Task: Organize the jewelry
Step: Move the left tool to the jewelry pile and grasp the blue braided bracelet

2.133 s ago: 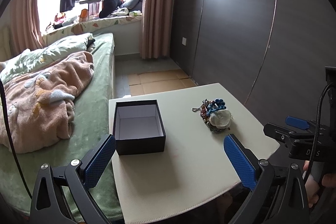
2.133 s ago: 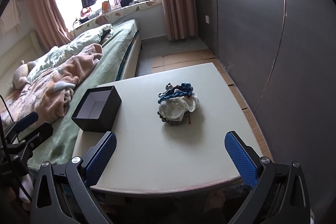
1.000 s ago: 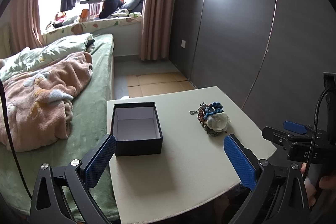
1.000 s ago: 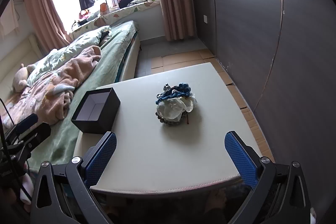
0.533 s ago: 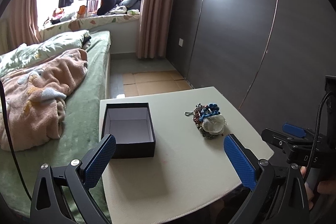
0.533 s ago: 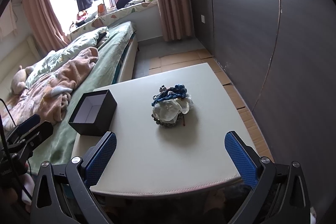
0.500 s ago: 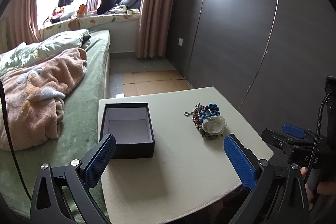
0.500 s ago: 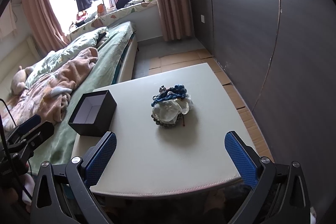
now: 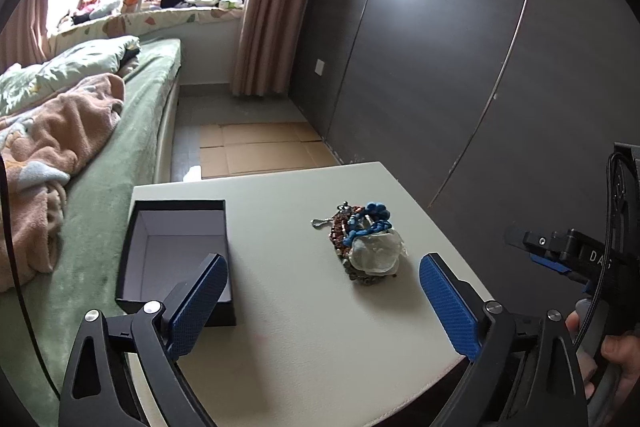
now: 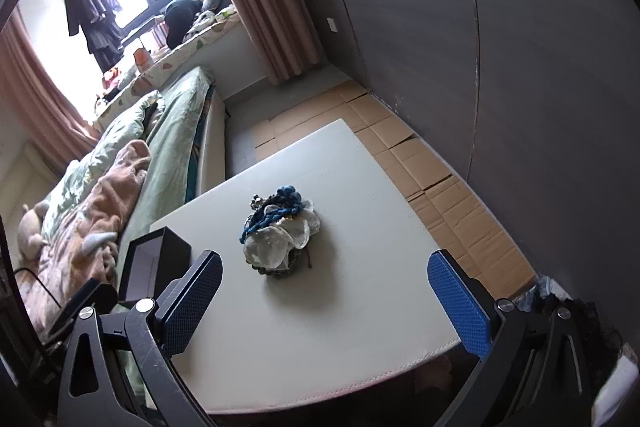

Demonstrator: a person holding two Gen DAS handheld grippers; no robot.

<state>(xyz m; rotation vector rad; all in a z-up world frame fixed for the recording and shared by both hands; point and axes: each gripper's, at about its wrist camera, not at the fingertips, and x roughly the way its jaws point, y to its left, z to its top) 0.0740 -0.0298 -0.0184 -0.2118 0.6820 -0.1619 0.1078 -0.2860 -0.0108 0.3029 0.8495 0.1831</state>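
A pile of jewelry (image 9: 364, 243), blue beads and brown strands around a clear pouch, lies on the pale table (image 9: 300, 339). Left of it stands an open black box (image 9: 180, 203) with a bare white inside. My left gripper (image 9: 322, 267) hovers over the table's near part, its jaws wide and closing, nothing between them; its left finger overlaps the box's near corner. In the right wrist view the jewelry pile (image 10: 280, 231) sits ahead of my right gripper (image 10: 324, 259), which is open and holds nothing. The black box (image 10: 174, 247) is at its left.
A bed (image 9: 120, 163) with a green cover and a pink blanket runs along the table's left side. Dark wall panels (image 9: 440, 67) stand to the right. Flattened cardboard (image 9: 260, 147) covers the floor beyond the table. A person's hand (image 9: 616, 351) grips the right tool.
Both grippers have come nearer to the table, so box and jewelry look larger. The right view has rolled and now sits tilted. The left jaws have narrowed slightly.
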